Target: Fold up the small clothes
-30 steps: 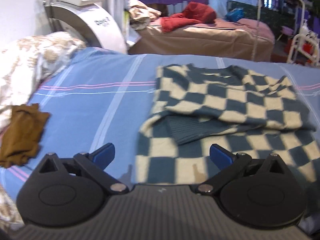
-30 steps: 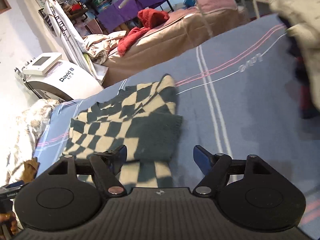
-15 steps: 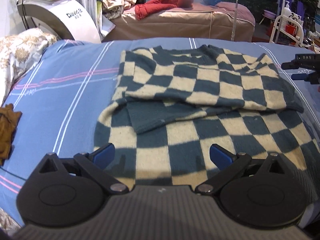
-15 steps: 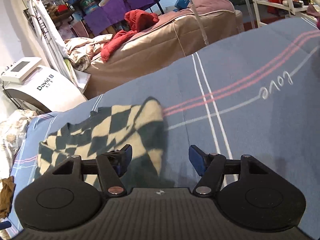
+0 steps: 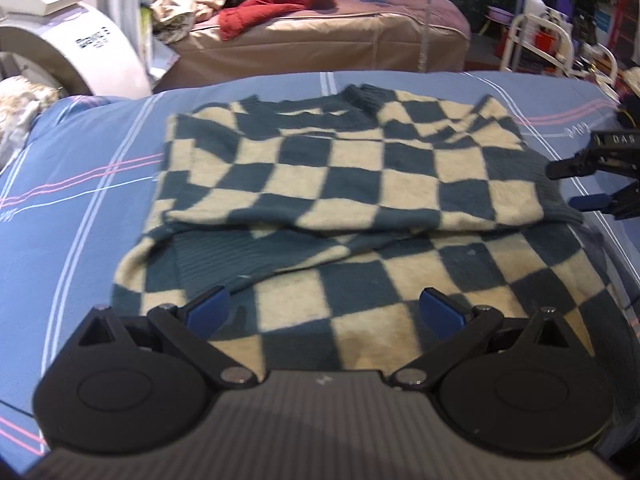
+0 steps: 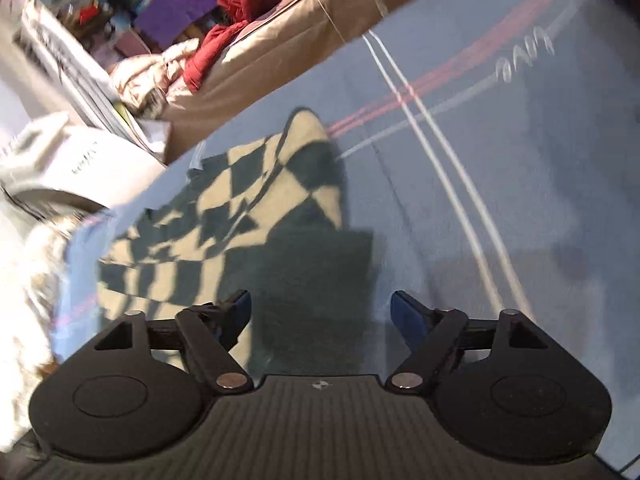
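A teal and cream checkered sweater (image 5: 344, 184) lies flat on the blue striped bedsheet (image 5: 80, 208), with a sleeve folded across its middle. My left gripper (image 5: 326, 312) is open and empty, low over the sweater's near hem. My right gripper (image 6: 320, 312) is open and empty over the sweater's right side (image 6: 256, 216), above a dark teal part. The right gripper also shows at the right edge of the left wrist view (image 5: 592, 188), beside the sweater's right edge.
A brown-covered bed (image 5: 320, 48) with a red garment (image 5: 280, 4) stands behind. A white machine (image 5: 68, 52) is at the back left. A white rack (image 5: 540, 44) is at the back right. The bedsheet (image 6: 500, 200) stretches right of the sweater.
The left gripper has moved right and closer over the sweater's hem. The right gripper has shifted and tilted over the sweater's right side. Both stay open.
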The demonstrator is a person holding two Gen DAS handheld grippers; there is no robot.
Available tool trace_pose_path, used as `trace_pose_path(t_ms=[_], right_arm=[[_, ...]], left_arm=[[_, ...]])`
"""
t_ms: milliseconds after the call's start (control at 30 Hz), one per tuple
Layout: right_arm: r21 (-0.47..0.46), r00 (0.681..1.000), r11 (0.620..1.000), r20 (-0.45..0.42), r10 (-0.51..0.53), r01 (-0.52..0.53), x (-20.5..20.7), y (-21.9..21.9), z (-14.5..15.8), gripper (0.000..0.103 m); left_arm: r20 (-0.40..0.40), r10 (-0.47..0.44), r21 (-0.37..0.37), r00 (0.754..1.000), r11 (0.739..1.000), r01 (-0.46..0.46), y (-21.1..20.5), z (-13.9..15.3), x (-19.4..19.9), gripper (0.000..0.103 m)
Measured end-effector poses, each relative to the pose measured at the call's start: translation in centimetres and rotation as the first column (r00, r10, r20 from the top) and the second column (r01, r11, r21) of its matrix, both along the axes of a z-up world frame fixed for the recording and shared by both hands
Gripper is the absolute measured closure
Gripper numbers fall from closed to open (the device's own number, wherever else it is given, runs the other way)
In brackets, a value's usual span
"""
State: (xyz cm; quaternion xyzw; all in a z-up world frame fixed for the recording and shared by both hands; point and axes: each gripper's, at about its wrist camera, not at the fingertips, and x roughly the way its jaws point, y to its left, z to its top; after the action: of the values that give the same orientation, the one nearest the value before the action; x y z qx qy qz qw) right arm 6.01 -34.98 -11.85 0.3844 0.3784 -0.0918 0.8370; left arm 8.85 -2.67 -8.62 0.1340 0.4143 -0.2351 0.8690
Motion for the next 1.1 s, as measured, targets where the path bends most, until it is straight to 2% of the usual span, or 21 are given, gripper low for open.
trace_pose_path(t_ms=[67, 100, 133, 267, 333, 367, 433, 467, 533, 600, 633, 667, 700, 733, 767, 800, 867, 933, 967, 1000, 1100], right_arm=[[0.03, 1.0, 0.999, 0.004, 0.015, -0.015, -0.2, 0.5, -0.2, 0.066], [0.002, 1.0, 1.0, -0.003, 0.008, -0.008, -0.2, 0.8, -0.1, 0.087], [-0.011, 1.0, 1.0, 0.011, -0.009, 0.009, -0.5, 1.0, 0.1, 0.089], [-0.025, 0.987, 1.0, 0.156, 0.022, -0.018, -0.5, 3.3, 3.7, 0.091], [-0.002, 0.967, 0.993, 0.229, 0.111, -0.114, 0.1, 5.7, 5.4, 0.092], [0.06, 0.953, 0.981, 0.255, 0.162, -0.183, 0.7, 7.0, 5.8, 0.093], [0.192, 0.933, 0.941, 0.285, 0.218, -0.278, 1.6, 9.1, 6.2, 0.093], [0.226, 0.924, 0.921, 0.293, 0.245, -0.316, 2.0, 10.2, 6.4, 0.093], [0.226, 0.901, 0.901, 0.323, 0.289, -0.37, 2.4, 12.2, 7.2, 0.093], [0.226, 0.884, 0.881, 0.328, 0.333, -0.416, 3.1, 13.6, 7.7, 0.093], [0.237, 0.881, 0.872, 0.322, 0.346, -0.429, 3.4, 14.2, 7.7, 0.093], [0.228, 0.875, 0.866, 0.32, 0.364, -0.444, 3.6, 14.6, 7.9, 0.092], [0.212, 0.871, 0.868, 0.322, 0.372, -0.449, 3.5, 14.6, 8.1, 0.092], [0.2, 0.876, 0.877, 0.318, 0.363, -0.436, 3.3, 14.4, 8.2, 0.083], [0.188, 0.885, 0.891, 0.314, 0.344, -0.414, 3.1, 13.9, 8.2, 0.078], [0.18, 0.885, 0.898, 0.327, 0.331, -0.402, 2.8, 13.3, 8.1, 0.069], [0.105, 0.89, 0.92, 0.317, 0.329, -0.377, 2.2, 12.1, 7.9, 0.065], [-0.031, 0.916, 0.953, 0.269, 0.298, -0.301, 1.3, 10.6, 7.7, 0.048], [-0.093, 0.934, 0.961, 0.226, 0.276, -0.262, 1.2, 9.7, 7.2, 0.047], [-0.139, 0.947, 0.962, 0.189, 0.261, -0.237, 1.1, 8.8, 6.8, 0.047], [-0.21, 0.972, 0.961, 0.113, 0.205, -0.178, 0.7, 6.1, 5.0, 0.047]], left_arm=[[-0.008, -0.03, -0.002, 0.999, 1.0, 0.03, -1.2, -0.3, -0.5, 0.0], [-0.01, -0.041, -0.002, 0.999, 0.999, 0.041, -1.7, -0.3, -0.7, 0.0], [-0.006, -0.051, -0.002, 0.999, 0.999, 0.051, -2.1, -0.2, -0.9, 0.0], [0.018, -0.084, -0.036, 0.996, 0.996, 0.084, -3.1, 0.5, -1.5, 0.0], [0.062, -0.1, -0.073, 0.993, 0.992, 0.105, -3.5, 1.4, -1.9, 0.0], [0.109, -0.105, -0.06, 0.988, 0.992, 0.112, -3.8, 1.8, -2.3, 0.0], [0.271, -0.147, 0.044, 0.951, 0.989, 0.14, -5.0, 2.4, -3.6, 0.0], [0.349, -0.18, 0.126, 0.919, 0.981, 0.145, -5.8, 2.3, -4.4, 0.0], [0.413, -0.264, 0.243, 0.871, 0.954, 0.174, -7.3, 1.8, -5.4, 0.0], [0.46, -0.294, 0.273, 0.838, 0.945, 0.181, -8.4, 1.6, -5.7, 0.001], [0.475, -0.283, 0.254, 0.833, 0.951, 0.177, -8.5, 1.6, -5.5, 0.003], [0.478, -0.255, 0.218, 0.841, 0.962, 0.168, -8.2, 1.8, -4.8, 0.021], [0.456, -0.22, 0.205, 0.862, 0.969, 0.139, -8.0, 1.9, -3.8, 0.058], [0.424, -0.183, 0.184, 0.887, 0.976, 0.114, -7.5, 2.0, -2.5, 0.076], [0.382, -0.135, 0.134, 0.914, 0.987, 0.089, -6.3, 2.1, -0.7, 0.088], [0.344, -0.078, 0.078, 0.936, 0.995, 0.054, -4.9, 2.2, 1.0, 0.093], [0.268, 0.063, -0.022, 0.961, 0.998, -0.06, -1.1, 2.5, 4.8, 0.096], [0.203, 0.202, -0.11, 0.958, 0.977, -0.183, 3.5, 2.9, 7.9, 0.097], [0.184, 0.273, -0.141, 0.944, 0.958, -0.25, 6.2, 3.2, 9.2, 0.097], [0.193, 0.321, -0.138, 0.927, 0.944, -0.298, 8.2, 3.4, 10.0, 0.097], [0.284, 0.432, -0.06, 0.856, 0.899, -0.434, 13.6, 4.4, 11.4, 0.097]])
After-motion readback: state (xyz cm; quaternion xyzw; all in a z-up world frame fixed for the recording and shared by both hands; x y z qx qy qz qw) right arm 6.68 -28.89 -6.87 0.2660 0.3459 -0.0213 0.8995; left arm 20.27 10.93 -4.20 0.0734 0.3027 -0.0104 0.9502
